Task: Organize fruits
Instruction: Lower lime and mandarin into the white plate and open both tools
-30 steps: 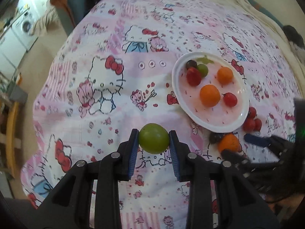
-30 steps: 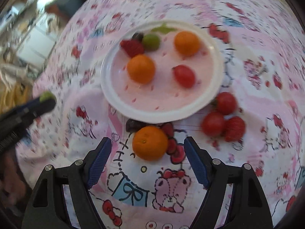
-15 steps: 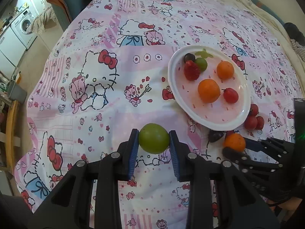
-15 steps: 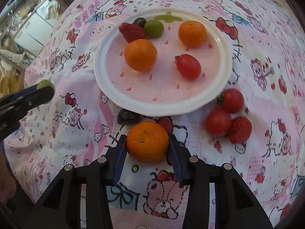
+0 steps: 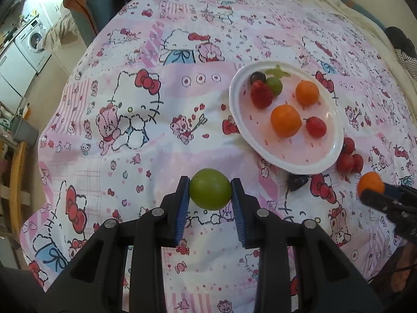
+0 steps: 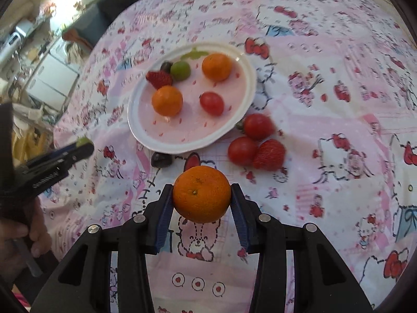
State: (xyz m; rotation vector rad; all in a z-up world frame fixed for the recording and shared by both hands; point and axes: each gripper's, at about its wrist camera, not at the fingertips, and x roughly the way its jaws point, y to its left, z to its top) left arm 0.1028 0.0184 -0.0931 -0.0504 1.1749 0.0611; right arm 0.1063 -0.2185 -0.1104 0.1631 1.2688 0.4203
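Observation:
My left gripper [image 5: 210,194] is shut on a green fruit [image 5: 210,192], held above the patterned cloth, left of the white plate [image 5: 329,161]. My right gripper [image 6: 202,195] is shut on an orange [image 6: 202,193], lifted clear of the cloth in front of the plate [image 6: 250,78]. On the plate lie two oranges [image 6: 166,100], a strawberry [image 6: 159,78], a small green fruit [image 6: 180,70], a dark grape [image 6: 165,65] and a red tomato [image 6: 211,103]. In the left wrist view the right gripper [image 5: 375,190] with its orange [image 5: 370,181] shows at the right edge.
Two tomatoes [image 6: 242,150] and a strawberry [image 6: 269,154] lie on the cloth right of the plate, and a dark fruit [image 6: 161,159] lies at its near rim. A hand [image 6: 15,237] holds the left gripper [image 6: 83,144] at the left. The cloth's edge drops off at the left.
My right gripper closed on the orange beside the plate and lifted it off the cloth, drawing back from the plate. My left gripper kept its hold on the green fruit and stayed put.

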